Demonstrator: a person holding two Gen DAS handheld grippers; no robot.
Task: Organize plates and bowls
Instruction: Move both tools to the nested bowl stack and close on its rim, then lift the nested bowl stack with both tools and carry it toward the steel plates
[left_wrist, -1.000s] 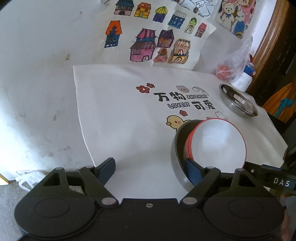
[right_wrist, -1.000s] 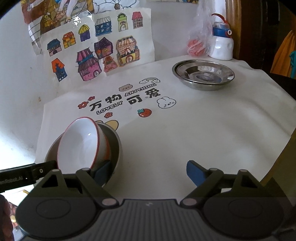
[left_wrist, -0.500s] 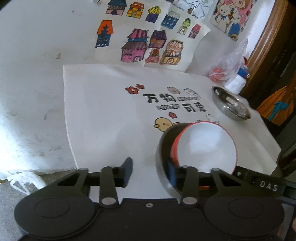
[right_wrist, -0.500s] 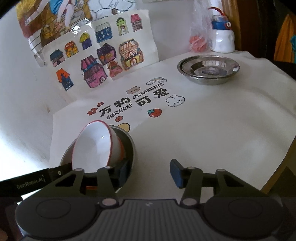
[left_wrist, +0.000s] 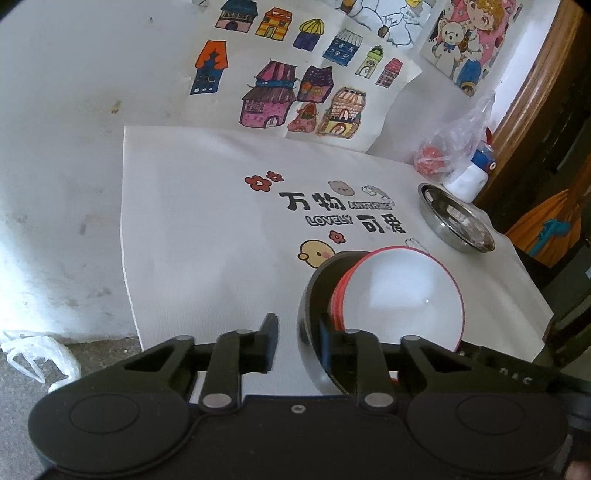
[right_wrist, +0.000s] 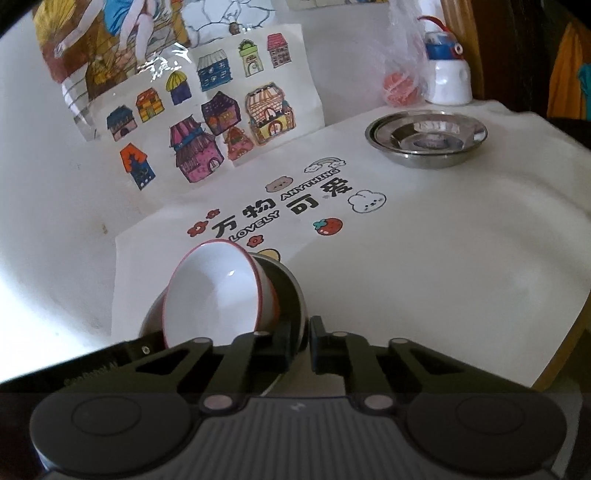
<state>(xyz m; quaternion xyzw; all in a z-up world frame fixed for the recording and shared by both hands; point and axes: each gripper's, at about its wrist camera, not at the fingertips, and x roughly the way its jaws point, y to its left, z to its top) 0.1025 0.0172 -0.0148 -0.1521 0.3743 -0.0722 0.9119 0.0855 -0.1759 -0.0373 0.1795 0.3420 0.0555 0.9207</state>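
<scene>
With both jaws having just closed on opposite rims of the near-edge steel pan (left_wrist: 314, 295) holding a tilted, fragile red-rimmed white bowl (left_wrist: 402, 295), left gripper (left_wrist: 297, 338) and right gripper (right_wrist: 303, 341) should lift levelly.

Home: children's drawings (left_wrist: 295, 85), tablecloth (left_wrist: 207, 229)

Steel bowl (left_wrist: 312, 295) mostly hidden behind the tilted white bowl (left_wrist: 402, 295) and gripper fingers (left_wrist: 328, 343); pad contact on its rim not visible. Bag contents (right_wrist: 400, 83) too blurred to identify. Upper drawings cropped.
</scene>
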